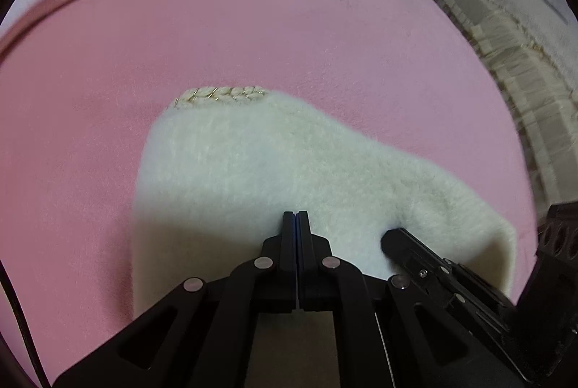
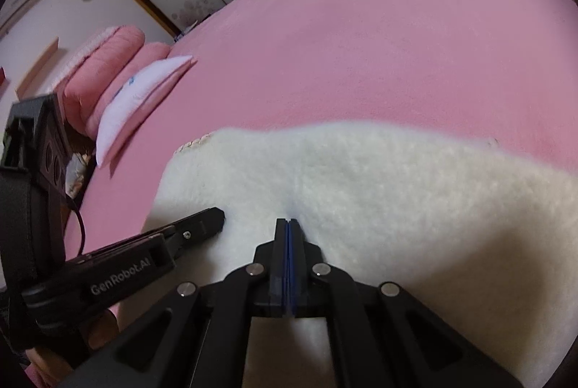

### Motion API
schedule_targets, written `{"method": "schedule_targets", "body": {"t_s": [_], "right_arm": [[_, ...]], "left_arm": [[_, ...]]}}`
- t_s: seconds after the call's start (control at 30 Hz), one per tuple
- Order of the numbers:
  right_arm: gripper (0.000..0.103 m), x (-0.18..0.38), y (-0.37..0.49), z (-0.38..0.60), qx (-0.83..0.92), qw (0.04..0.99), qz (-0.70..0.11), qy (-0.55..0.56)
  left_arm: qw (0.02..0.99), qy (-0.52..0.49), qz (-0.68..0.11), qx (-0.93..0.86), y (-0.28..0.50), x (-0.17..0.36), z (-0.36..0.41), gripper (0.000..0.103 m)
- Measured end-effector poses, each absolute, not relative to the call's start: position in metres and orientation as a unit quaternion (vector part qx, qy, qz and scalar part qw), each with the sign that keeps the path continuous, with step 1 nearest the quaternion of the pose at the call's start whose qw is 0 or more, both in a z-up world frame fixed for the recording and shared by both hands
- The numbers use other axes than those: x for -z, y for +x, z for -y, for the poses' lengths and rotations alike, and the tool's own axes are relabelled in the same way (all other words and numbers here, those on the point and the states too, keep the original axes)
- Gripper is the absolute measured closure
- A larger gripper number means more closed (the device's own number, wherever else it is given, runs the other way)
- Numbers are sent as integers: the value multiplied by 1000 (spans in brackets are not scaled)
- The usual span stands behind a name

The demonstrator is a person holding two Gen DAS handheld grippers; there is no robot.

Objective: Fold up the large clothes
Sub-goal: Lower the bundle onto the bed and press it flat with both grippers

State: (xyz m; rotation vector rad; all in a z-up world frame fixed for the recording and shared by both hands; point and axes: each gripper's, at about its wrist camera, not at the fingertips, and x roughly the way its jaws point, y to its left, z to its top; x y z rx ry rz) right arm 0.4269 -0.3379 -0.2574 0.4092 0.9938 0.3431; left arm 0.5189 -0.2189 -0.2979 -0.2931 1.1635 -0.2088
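Left gripper [image 1: 296, 214]: jaws pressed together, tips sunk into the near edge of the white fuzzy garment [image 1: 274, 178]; fabric between the pads is not clearly visible, so I cannot tell whether it grips.
Right gripper [image 2: 288, 220]: jaws closed, a puckered crease of fabric running up from the tips; it appears to pinch the garment.
Pose: both reach forward side by side, just beside each other, over the pink bed cover [image 1: 253, 26].
Garment: lies flat on the cover, long axis left to right, braided trim [image 1: 220, 96] at its far left corner.
Hidden: near edge covered by the grippers; right end cut off.
Pillow [image 2: 141, 95]: far left, well apart.
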Motion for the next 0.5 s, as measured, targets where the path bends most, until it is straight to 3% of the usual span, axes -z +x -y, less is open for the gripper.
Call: {"method": "schedule_targets", "body": {"t_s": [0.1, 0.3, 0.5], "right_arm": [[103, 255, 415, 342, -144, 855, -462, 185], [103, 248, 403, 358, -32, 874, -442, 198], [103, 240, 360, 368, -26, 871, -464, 157]], "left_arm": [[810, -170, -550, 115, 511, 299, 189, 102], [831, -109, -532, 122, 490, 289, 198, 102], [840, -101, -523, 102, 450, 272, 187, 102]]}}
